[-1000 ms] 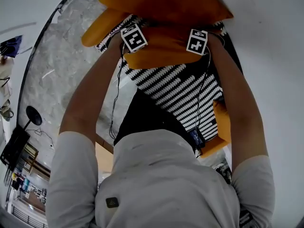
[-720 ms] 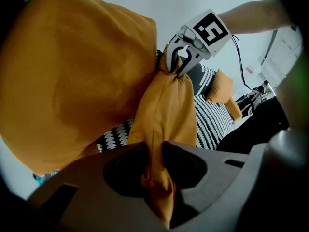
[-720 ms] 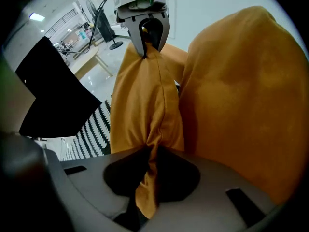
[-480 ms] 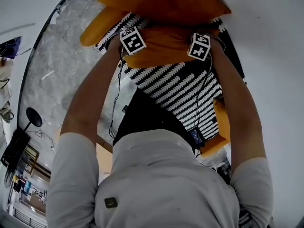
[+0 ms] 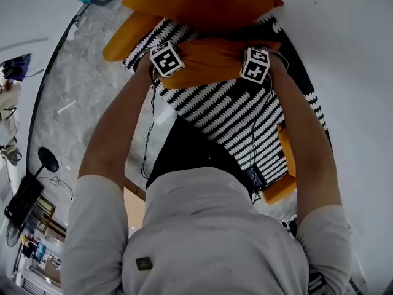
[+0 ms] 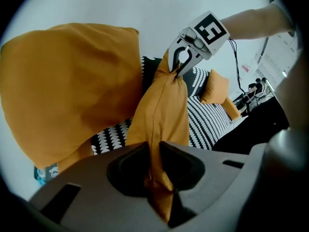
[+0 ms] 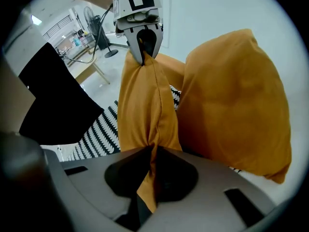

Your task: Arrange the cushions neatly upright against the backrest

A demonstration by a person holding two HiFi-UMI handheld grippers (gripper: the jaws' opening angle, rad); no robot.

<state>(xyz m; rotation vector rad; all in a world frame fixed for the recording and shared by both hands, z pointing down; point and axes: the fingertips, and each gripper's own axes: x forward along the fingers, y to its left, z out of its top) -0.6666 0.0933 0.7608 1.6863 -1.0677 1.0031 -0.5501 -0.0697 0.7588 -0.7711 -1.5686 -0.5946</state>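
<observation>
Field notes, from my remote seat.

- Left tongs [image 6: 153, 153]: the jaws have just been closing and are now clenched on a pinch of orange fabric at one end of the small orange cushion [image 6: 161, 110]. The cloth is bunched and folded between the pads.
- Right tongs [image 7: 151, 154]: these have also just been closing, and they grasp the opposite end of the same cushion. A flap of fabric hangs out below the pads.
- The small cushion spans the two tongs edge-on. In the head view it sits above the black-and-white patterned seat [image 5: 233, 115].
- A large orange cushion [image 5: 196, 2] stands just behind the small one, against the white wall [image 5: 350, 60]. I cannot tell whether the two touch.
- A third orange cushion [image 6: 215, 88] lies farther along the seat, well apart from the held one.
- Both of the person's forearms reach forward over the seat. A grey marbled floor [image 5: 80, 85] shows on the left.
</observation>
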